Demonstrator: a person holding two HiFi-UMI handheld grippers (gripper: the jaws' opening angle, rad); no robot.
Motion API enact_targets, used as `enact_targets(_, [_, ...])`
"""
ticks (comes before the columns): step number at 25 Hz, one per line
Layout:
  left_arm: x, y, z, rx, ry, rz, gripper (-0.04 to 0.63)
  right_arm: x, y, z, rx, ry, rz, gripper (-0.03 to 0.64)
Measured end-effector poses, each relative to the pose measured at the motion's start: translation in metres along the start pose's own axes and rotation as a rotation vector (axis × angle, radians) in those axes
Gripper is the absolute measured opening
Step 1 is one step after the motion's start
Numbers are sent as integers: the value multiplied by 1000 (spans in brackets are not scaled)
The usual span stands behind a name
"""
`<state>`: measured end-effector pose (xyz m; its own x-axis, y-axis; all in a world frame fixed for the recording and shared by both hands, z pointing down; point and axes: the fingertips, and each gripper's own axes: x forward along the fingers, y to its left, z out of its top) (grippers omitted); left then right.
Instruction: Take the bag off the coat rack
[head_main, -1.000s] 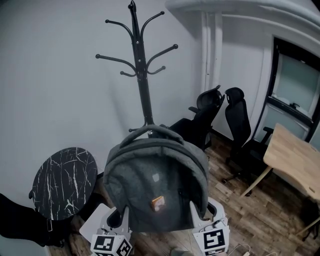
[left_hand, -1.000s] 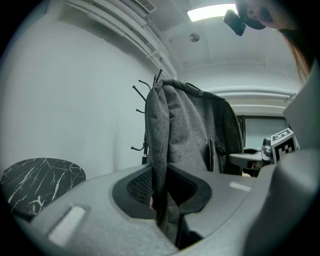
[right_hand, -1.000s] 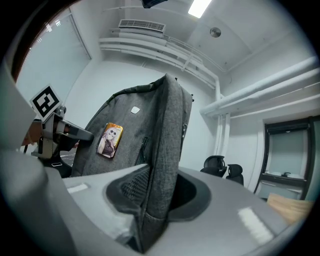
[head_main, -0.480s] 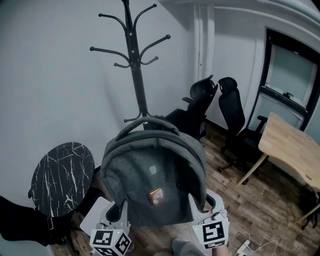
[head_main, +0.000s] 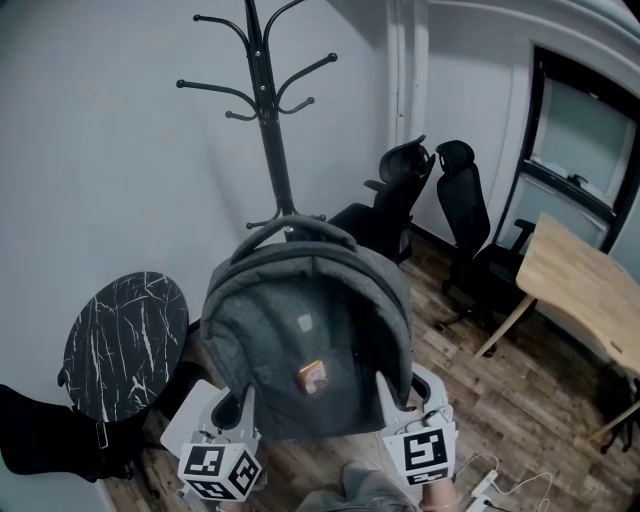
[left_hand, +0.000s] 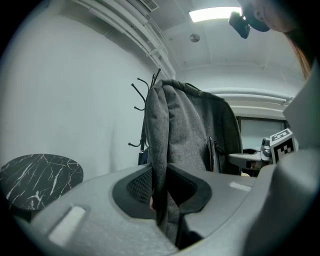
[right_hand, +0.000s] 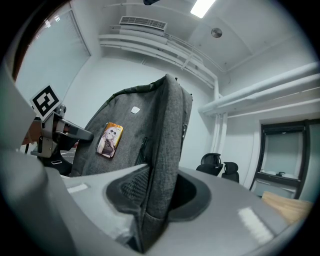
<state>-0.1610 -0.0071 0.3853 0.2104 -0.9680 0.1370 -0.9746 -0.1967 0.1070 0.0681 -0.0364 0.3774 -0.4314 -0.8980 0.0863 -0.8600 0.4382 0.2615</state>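
Note:
A grey backpack (head_main: 305, 345) with a small picture badge (head_main: 312, 374) hangs in the air between my two grippers, clear of the black coat rack (head_main: 268, 110) behind it. My left gripper (head_main: 240, 415) is shut on the backpack's left edge (left_hand: 159, 165). At the other side my right gripper (head_main: 392, 400) is shut on the right edge (right_hand: 161, 165). The rack's hooks are bare. The bag's top handle (head_main: 290, 226) arches in front of the rack's pole. The jaws themselves are mostly hidden by the bag in the head view.
A round black marble-top table (head_main: 123, 343) stands at the left. Two black office chairs (head_main: 430, 215) sit by the back wall, a wooden desk (head_main: 580, 290) at the right. Cables (head_main: 500, 478) lie on the wooden floor.
The view has shifted a little, so the rack stands higher in the picture and the bag a touch lower. Both grippers keep their hold on the backpack.

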Motion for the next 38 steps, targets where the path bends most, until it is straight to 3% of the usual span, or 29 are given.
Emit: enact_targets(38, [29,8,-29,-17,107,19,61,34,-2,-41,51,94,47,101])
